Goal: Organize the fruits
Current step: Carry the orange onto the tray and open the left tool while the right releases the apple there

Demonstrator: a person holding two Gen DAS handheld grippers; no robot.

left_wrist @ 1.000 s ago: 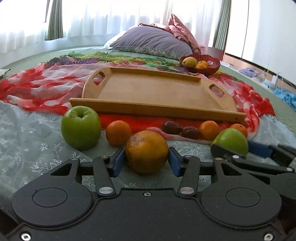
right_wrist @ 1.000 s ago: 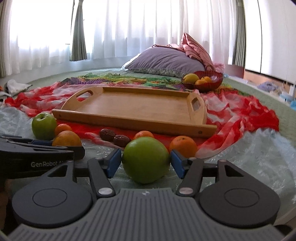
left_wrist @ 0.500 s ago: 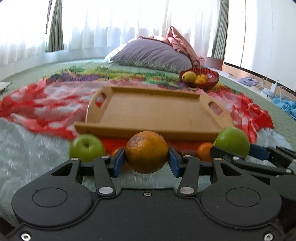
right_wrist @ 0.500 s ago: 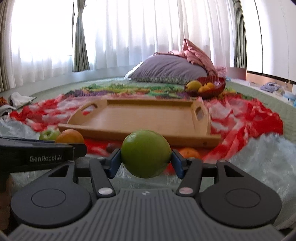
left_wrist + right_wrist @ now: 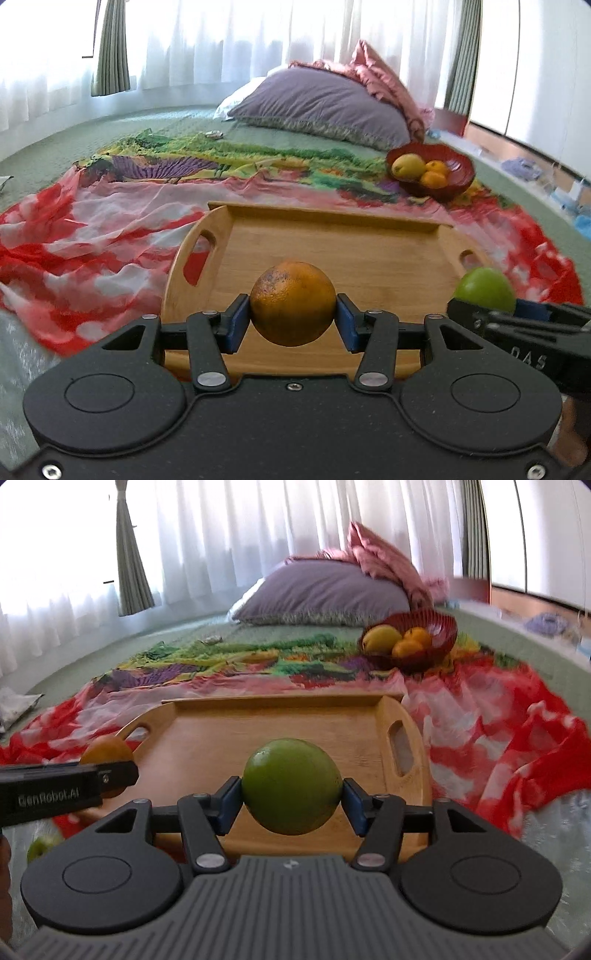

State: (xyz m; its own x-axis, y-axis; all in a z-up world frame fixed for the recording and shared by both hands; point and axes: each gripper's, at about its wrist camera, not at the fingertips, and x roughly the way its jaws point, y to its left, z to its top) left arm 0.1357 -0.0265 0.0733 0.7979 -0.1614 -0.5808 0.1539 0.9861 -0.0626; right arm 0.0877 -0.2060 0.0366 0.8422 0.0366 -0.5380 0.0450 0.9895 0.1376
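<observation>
My left gripper [image 5: 293,318] is shut on a large orange [image 5: 293,302] and holds it in the air over the near edge of the bamboo tray [image 5: 332,243]. My right gripper [image 5: 291,801] is shut on a green apple [image 5: 291,791], also raised over the tray [image 5: 236,738] at its near right part. The apple shows at the right in the left wrist view [image 5: 484,284]; the orange shows at the left in the right wrist view [image 5: 107,751]. The tray bed has nothing on it. A second green apple [image 5: 38,847] lies low at the left.
A red bowl [image 5: 458,173] with a yellow fruit and small oranges stands beyond the tray at the right; it also shows in the right wrist view [image 5: 439,627]. A red-white cloth [image 5: 85,236] lies under the tray. A purple pillow [image 5: 321,107] is at the back.
Both grippers have lifted their fruit off the bed and moved forward over the tray. The fruits left on the bed have dropped out of view below the grippers.
</observation>
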